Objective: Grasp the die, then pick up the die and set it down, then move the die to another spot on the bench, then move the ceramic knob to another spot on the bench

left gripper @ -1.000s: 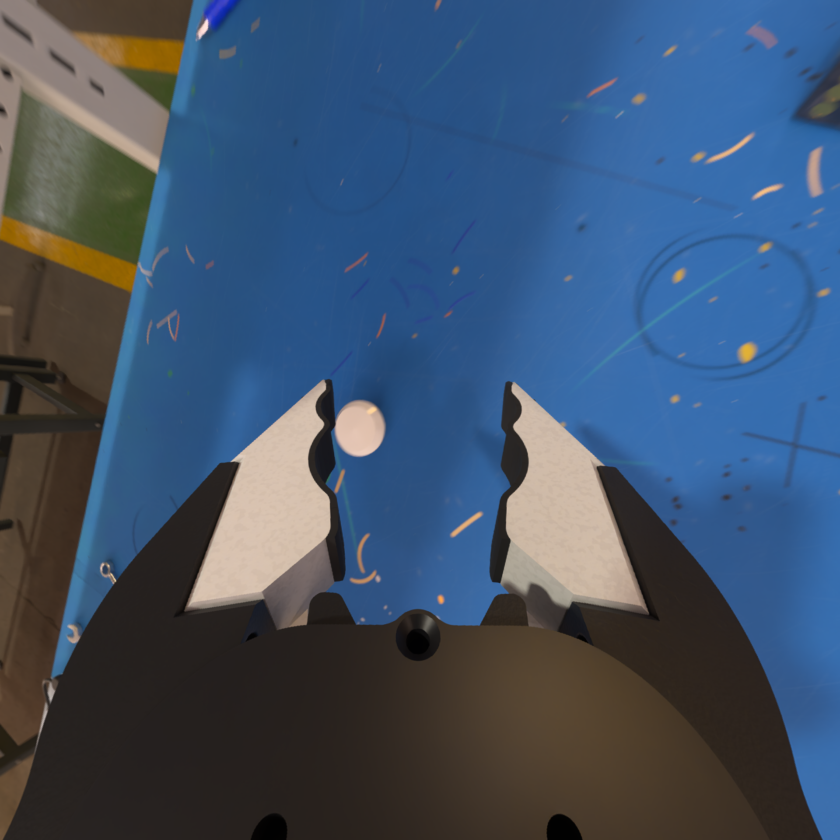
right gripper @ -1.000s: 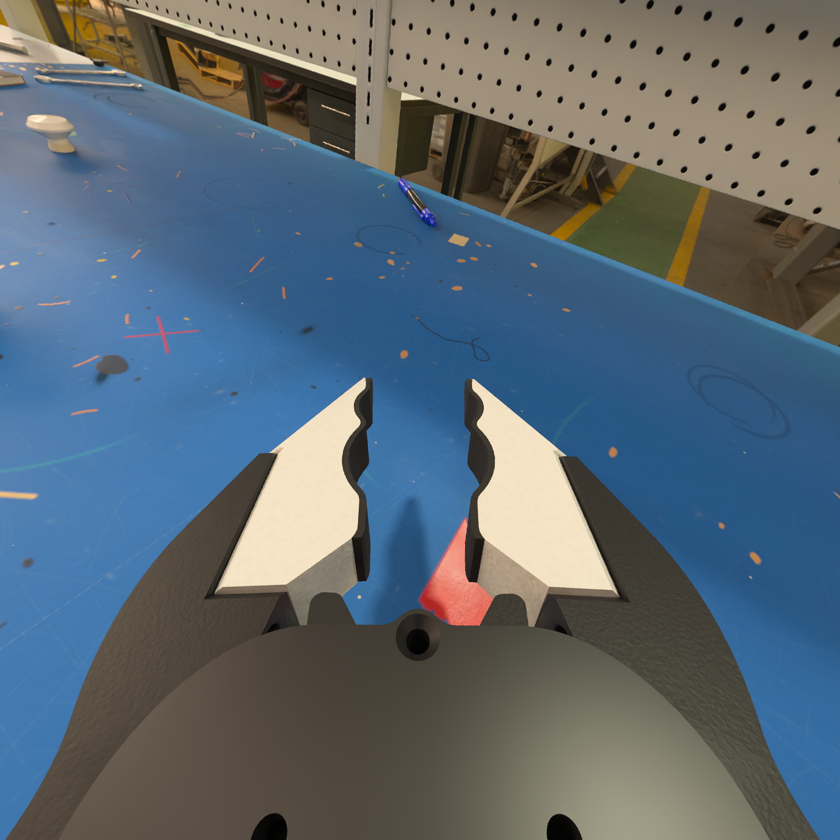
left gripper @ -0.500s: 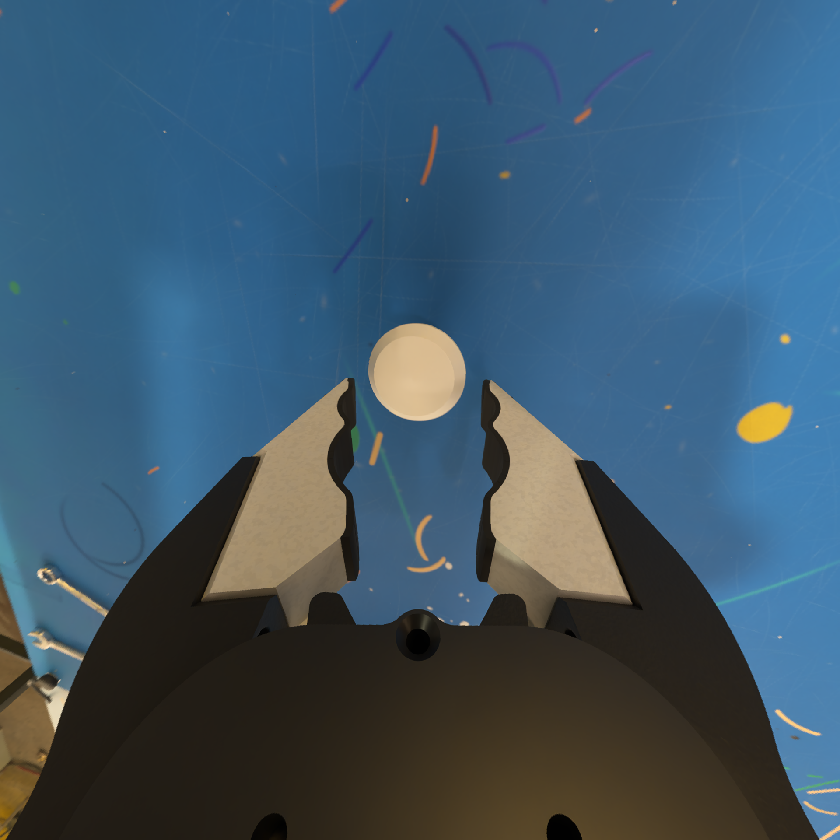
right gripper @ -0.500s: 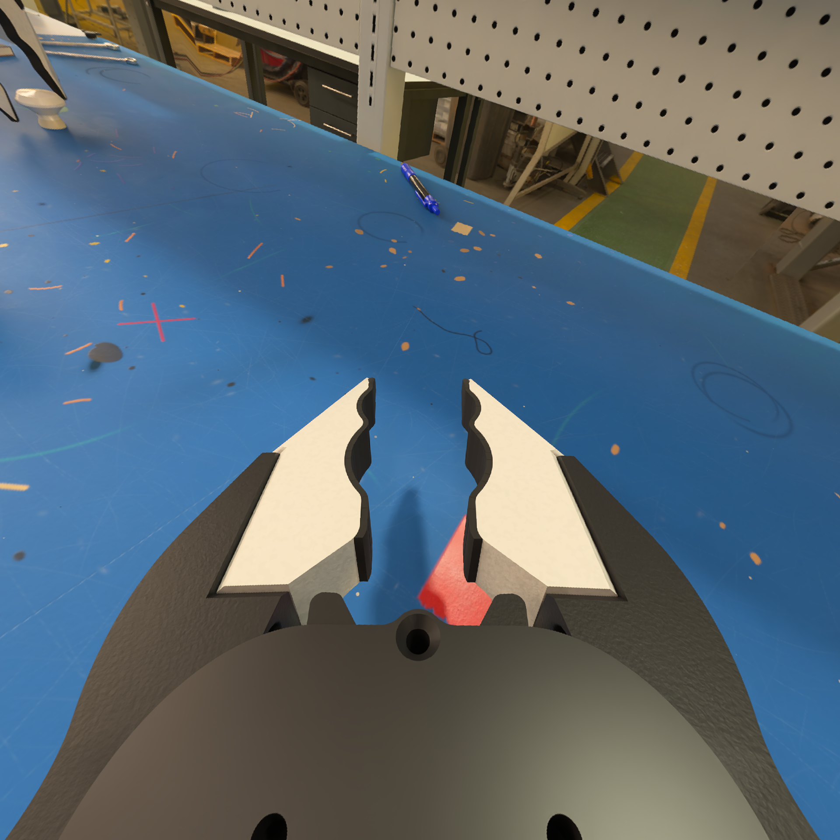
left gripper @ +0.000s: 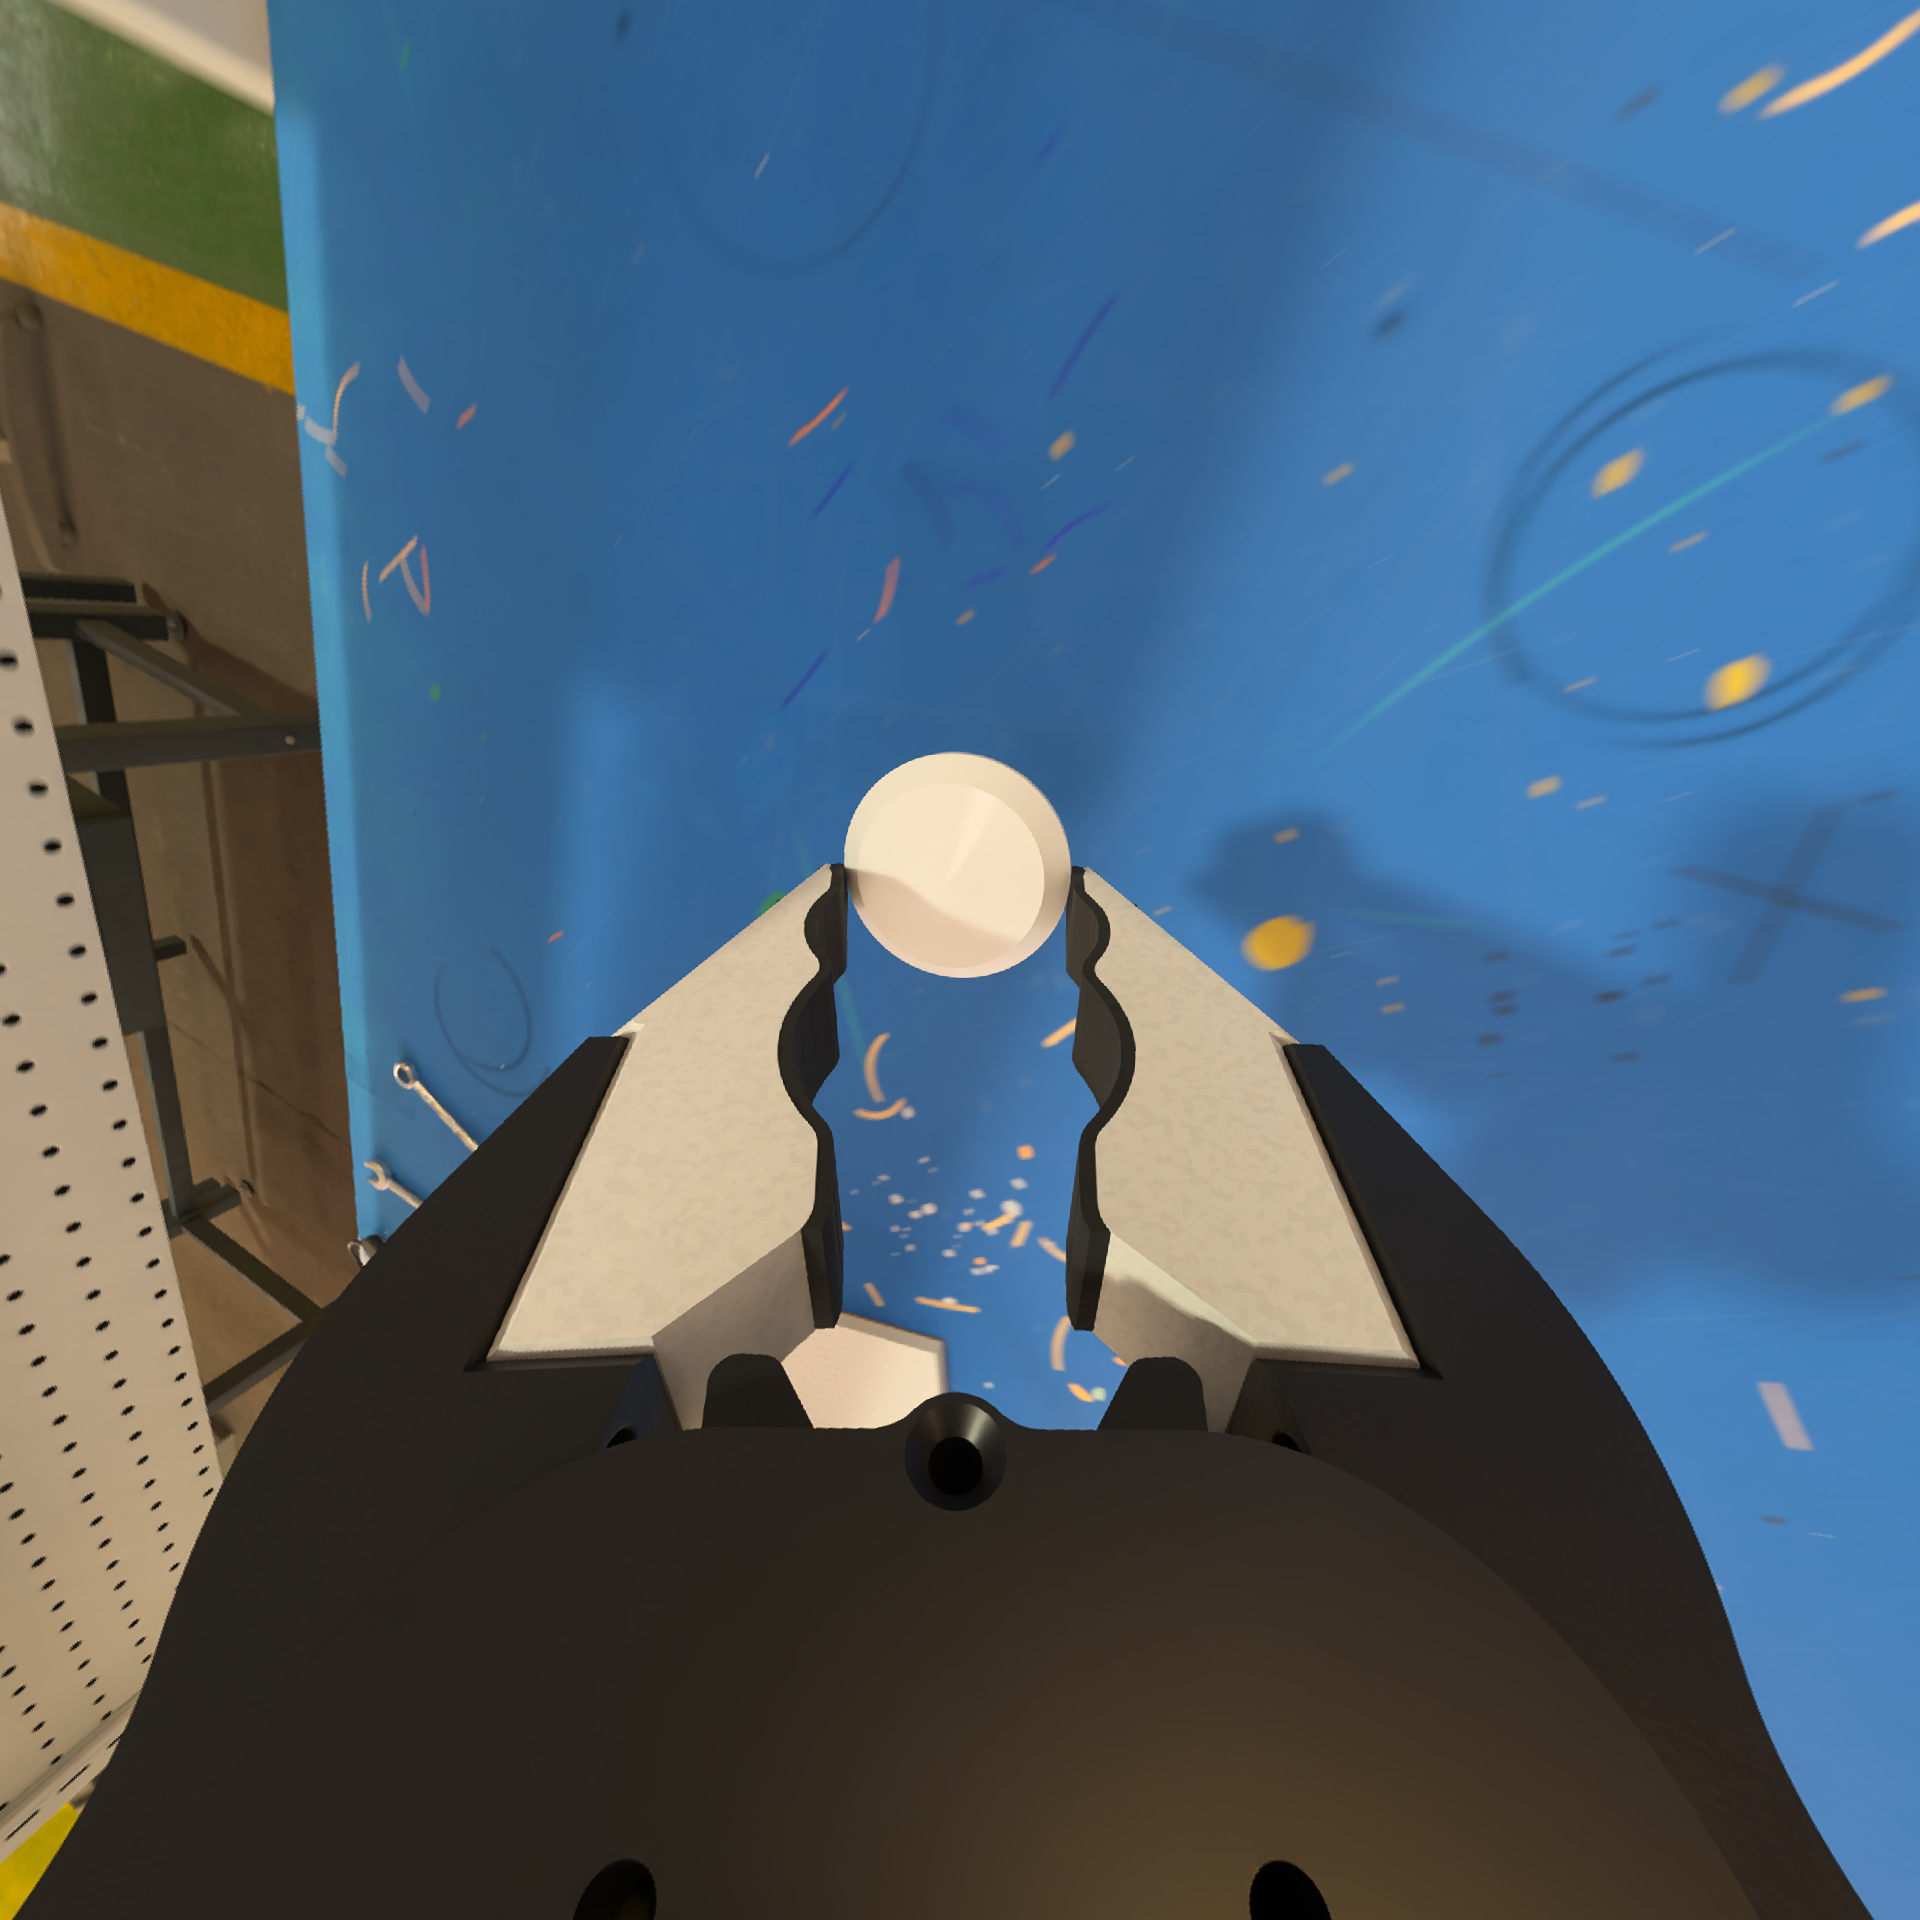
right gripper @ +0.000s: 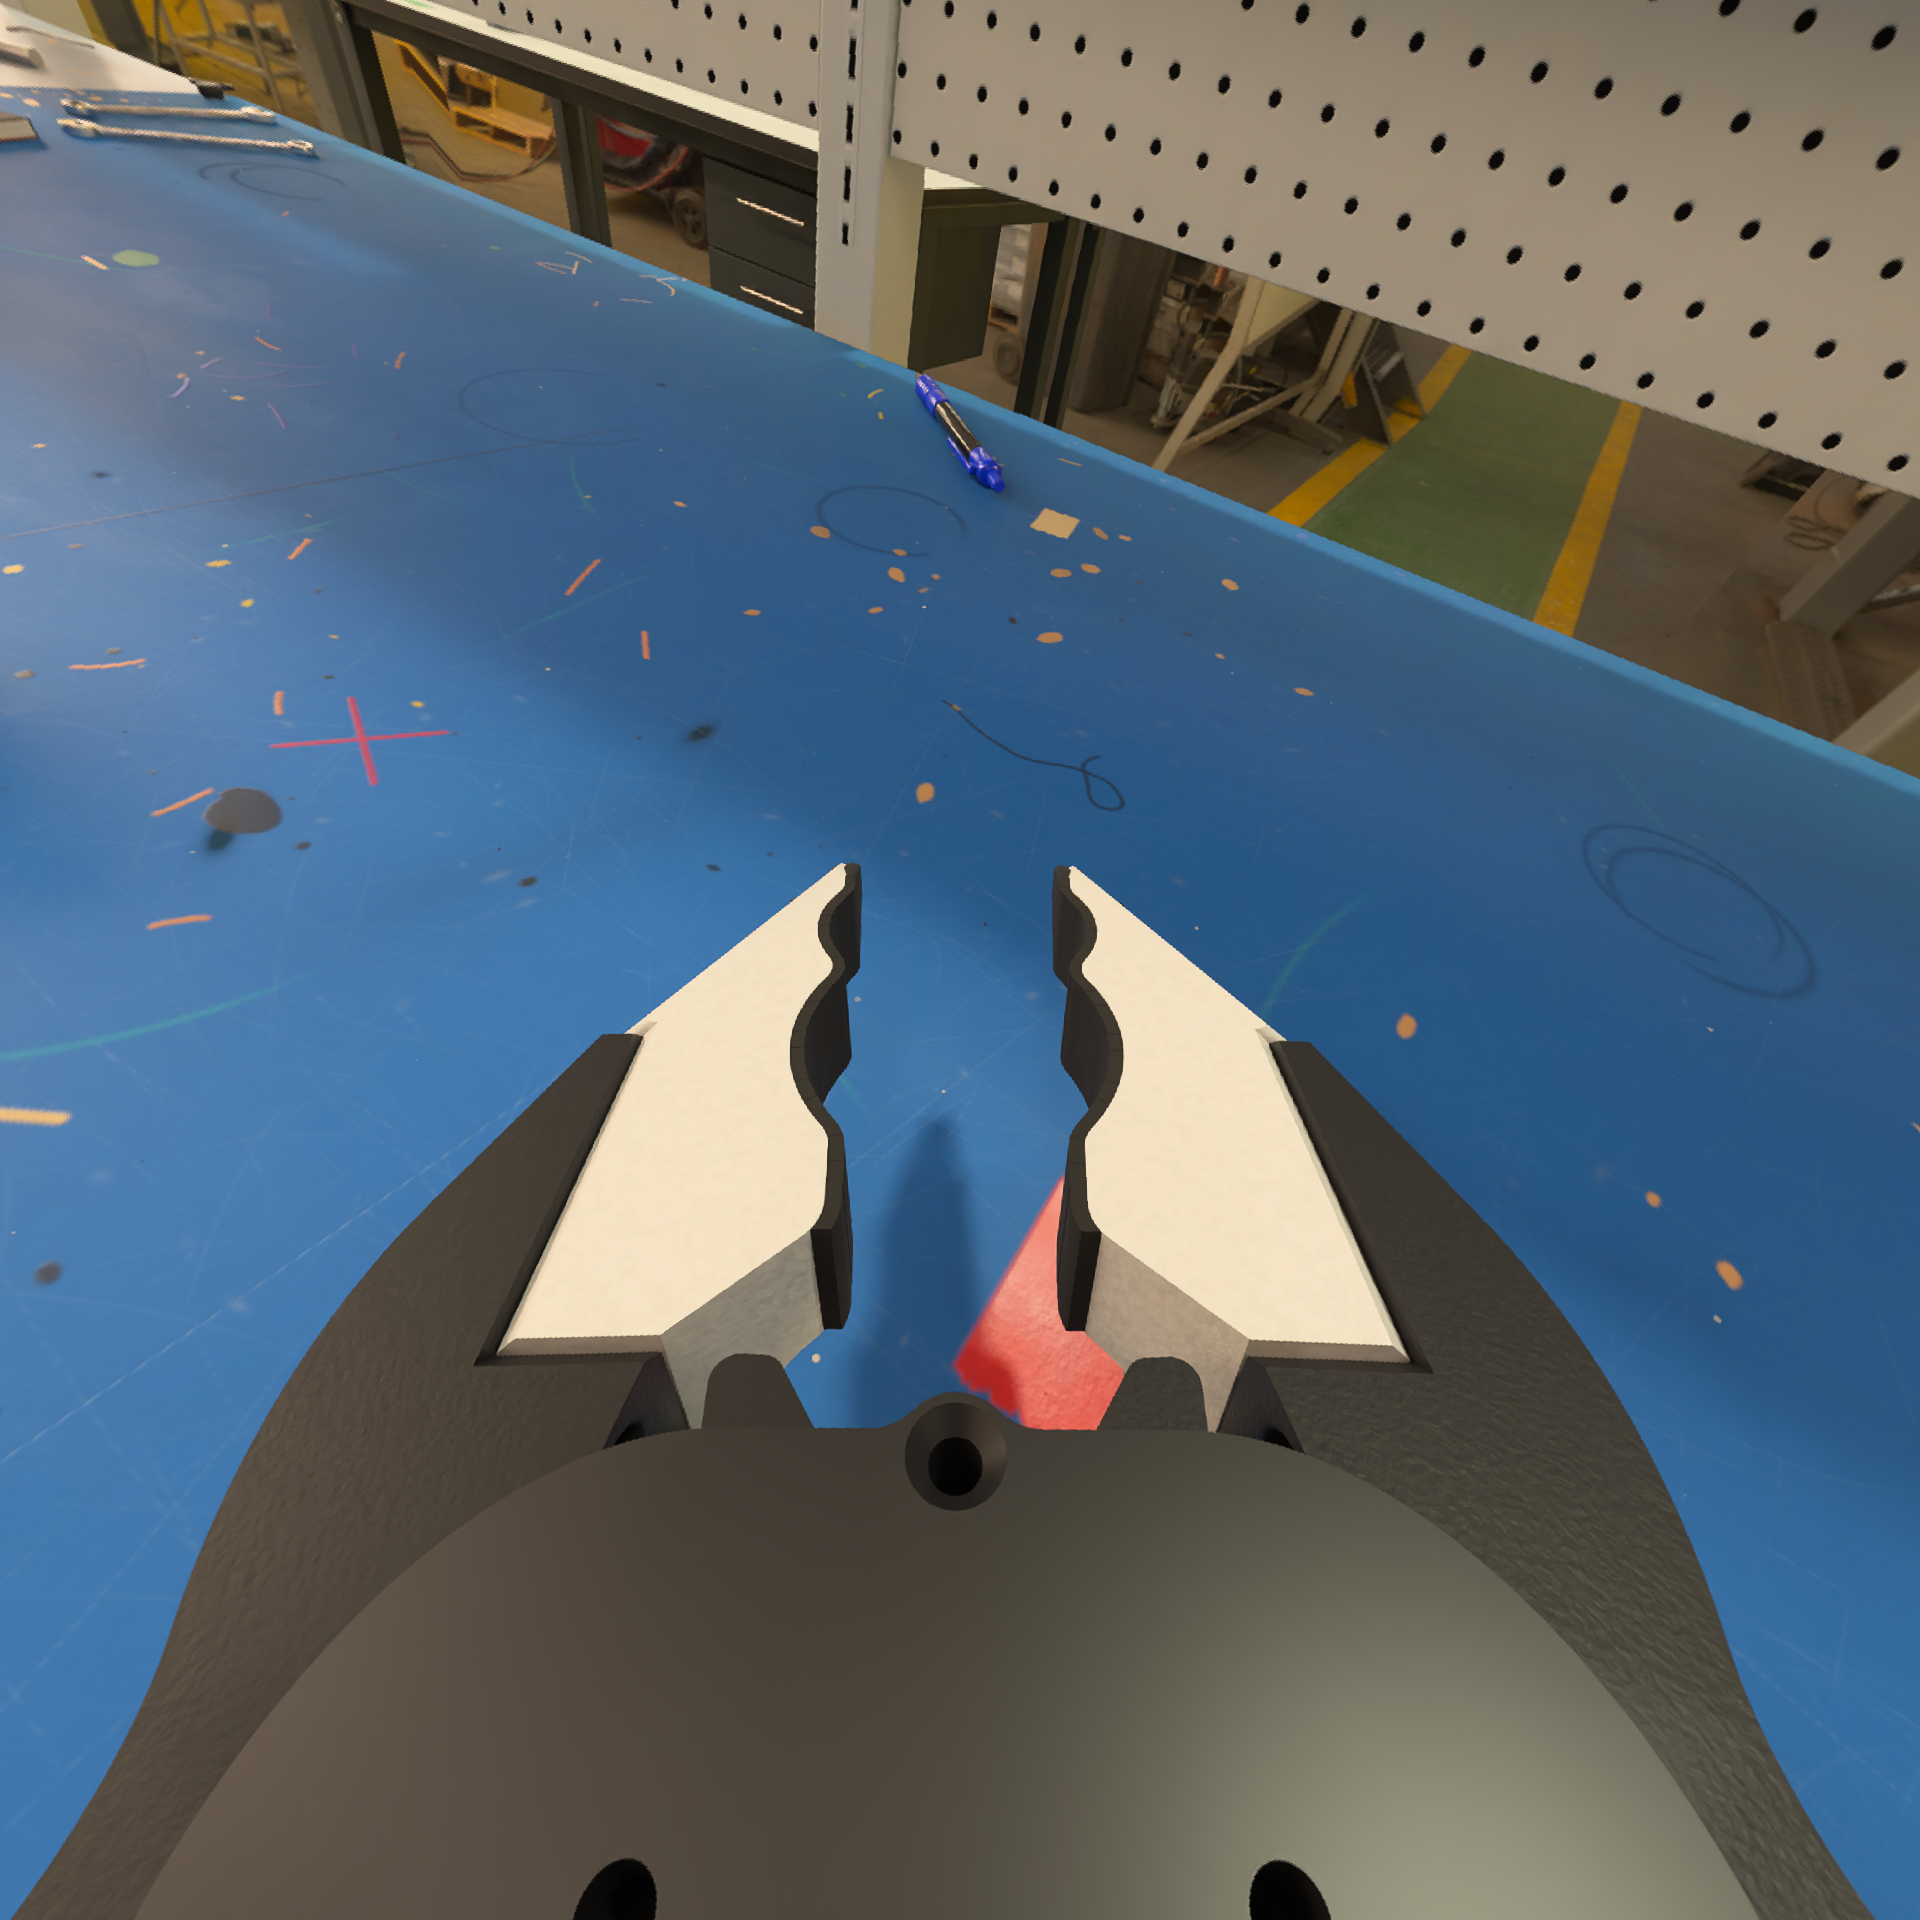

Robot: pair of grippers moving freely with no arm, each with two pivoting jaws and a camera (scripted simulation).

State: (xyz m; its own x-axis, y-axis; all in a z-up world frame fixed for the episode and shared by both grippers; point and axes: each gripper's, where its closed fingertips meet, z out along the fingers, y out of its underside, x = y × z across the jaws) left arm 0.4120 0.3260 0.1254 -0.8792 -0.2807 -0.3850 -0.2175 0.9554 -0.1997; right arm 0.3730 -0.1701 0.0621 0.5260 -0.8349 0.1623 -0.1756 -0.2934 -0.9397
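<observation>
The ceramic knob [left gripper: 956,831] is a cream round disc seen from above. My left gripper [left gripper: 956,883] is shut on it, both fingertips pressed to its sides, and holds it above the blue bench [left gripper: 1351,312]. My right gripper [right gripper: 956,883] is open and empty, low over the bench [right gripper: 520,1039]. The red die [right gripper: 1029,1340] lies on the bench under the right gripper, close to its right finger's base and partly hidden by it. The knob does not show in the right wrist view.
A blue pen [right gripper: 958,431] lies near the bench's far edge. Wrenches [right gripper: 177,130] lie at the far left corner. A pegboard wall [right gripper: 1455,156] stands behind the bench. A pale card [left gripper: 862,1371] lies below the left gripper; the bench edge [left gripper: 312,727] is to its left.
My left gripper has closed on the knob and lifted it off the bench, swinging its view. The knob has gone from the right wrist view. The right gripper has barely moved.
</observation>
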